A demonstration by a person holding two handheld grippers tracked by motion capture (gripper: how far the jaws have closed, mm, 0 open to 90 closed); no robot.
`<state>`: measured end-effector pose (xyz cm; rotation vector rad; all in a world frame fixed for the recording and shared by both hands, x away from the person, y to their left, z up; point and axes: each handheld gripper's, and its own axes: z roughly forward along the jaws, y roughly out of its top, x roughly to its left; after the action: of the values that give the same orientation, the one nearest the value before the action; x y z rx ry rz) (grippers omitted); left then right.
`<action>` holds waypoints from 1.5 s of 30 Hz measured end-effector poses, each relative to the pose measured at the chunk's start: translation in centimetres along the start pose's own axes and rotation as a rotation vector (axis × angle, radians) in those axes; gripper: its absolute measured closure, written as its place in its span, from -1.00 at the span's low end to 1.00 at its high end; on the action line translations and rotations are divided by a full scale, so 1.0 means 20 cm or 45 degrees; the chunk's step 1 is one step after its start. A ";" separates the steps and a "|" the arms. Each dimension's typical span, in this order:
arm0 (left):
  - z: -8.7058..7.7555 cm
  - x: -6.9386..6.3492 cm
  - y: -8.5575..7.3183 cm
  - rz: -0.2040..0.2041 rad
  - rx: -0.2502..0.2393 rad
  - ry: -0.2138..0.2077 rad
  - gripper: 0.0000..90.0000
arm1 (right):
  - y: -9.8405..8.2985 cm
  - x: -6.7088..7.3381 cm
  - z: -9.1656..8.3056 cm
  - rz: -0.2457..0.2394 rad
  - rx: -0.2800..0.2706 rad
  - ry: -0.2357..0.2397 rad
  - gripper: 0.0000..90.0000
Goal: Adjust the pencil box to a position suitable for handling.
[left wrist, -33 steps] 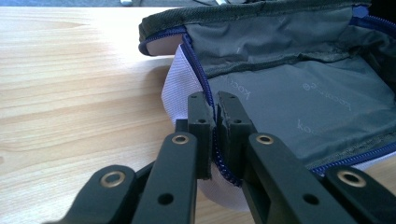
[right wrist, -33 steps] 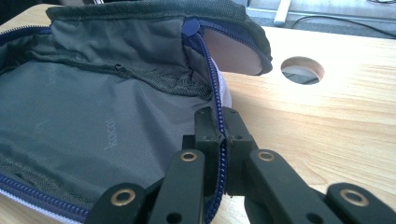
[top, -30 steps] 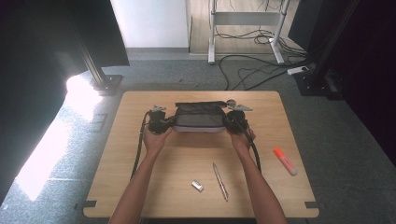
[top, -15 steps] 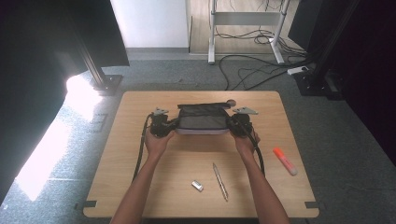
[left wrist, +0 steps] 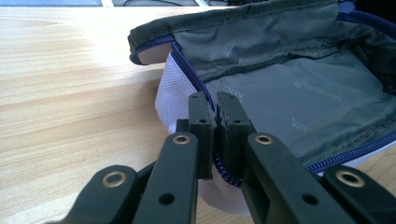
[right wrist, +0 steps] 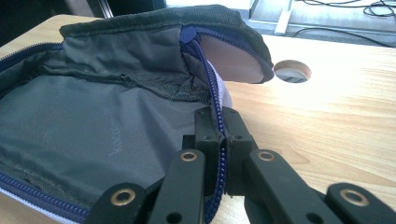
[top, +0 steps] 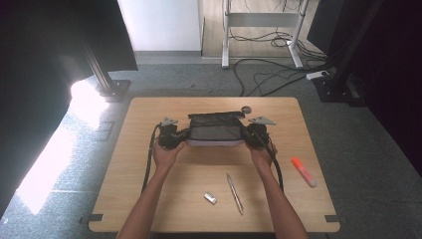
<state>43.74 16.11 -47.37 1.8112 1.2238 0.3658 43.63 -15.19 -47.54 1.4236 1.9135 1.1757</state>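
Observation:
An open pouch (top: 215, 130) with grey lining, a blue zipper and a pale outer side lies on the wooden table (top: 149, 209), held at both ends. My left gripper (top: 181, 135) is shut on the zipper edge at the pouch's left end; in the left gripper view the jaws (left wrist: 216, 105) pinch the blue zipper tape, with the grey lining (left wrist: 299, 93) spread beyond. My right gripper (top: 247, 135) is shut on the zipper edge at the right end, and in the right gripper view (right wrist: 220, 119) the zipper runs between its jaws, with the lining (right wrist: 93, 116) to the left.
A silver pen (top: 234, 186) and a small silver object (top: 210, 198) lie near the table's front edge. An orange highlighter (top: 303, 172) lies at the right. A round cable hole (top: 246, 109) sits behind the pouch. Cables and stands crowd the floor beyond.

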 end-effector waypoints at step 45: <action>-0.07 -0.15 -0.19 0.087 -0.016 -0.078 0.94 | -0.20 -0.02 -0.17 -0.039 -0.011 0.027 0.92</action>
<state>39.10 14.71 -48.98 1.8440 1.1171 0.3531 39.08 -17.20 -49.31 1.3774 1.9353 1.1883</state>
